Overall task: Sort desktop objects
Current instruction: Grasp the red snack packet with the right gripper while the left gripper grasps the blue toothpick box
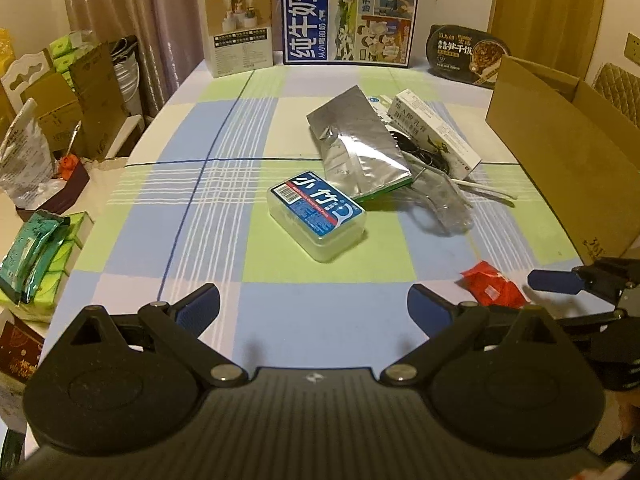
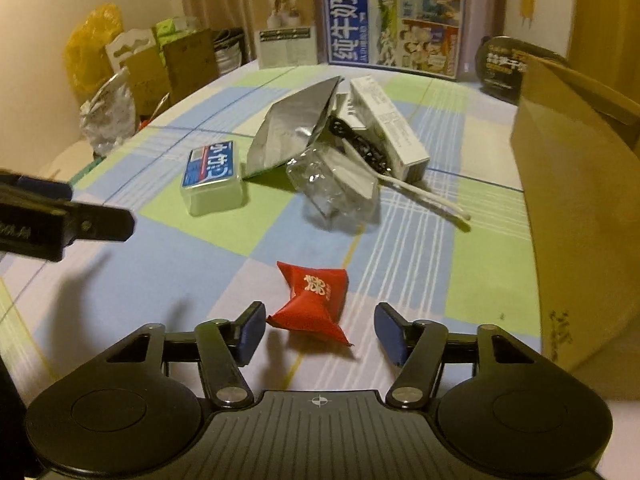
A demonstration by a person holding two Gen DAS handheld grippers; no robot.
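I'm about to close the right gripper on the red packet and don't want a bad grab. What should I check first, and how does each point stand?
1. Right gripper open: ok.
2. Red packet between its fingers: ok, its near end lies in the gap.
3. Packet clear of other items: ok, it lies alone on the tablecloth.
4. Fingers low enough to grip: cannot tell.
5. Left gripper out of the way: ok, open and off to the side.
6. Cardboard box open to take it: cannot tell, only its flap and wall show.

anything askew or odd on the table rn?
Yes: the silver foil pouch, crumpled clear plastic, a white carton and a black cord lie jumbled mid-table, overlapping. A red packet sits apart, between the open right gripper's fingers.
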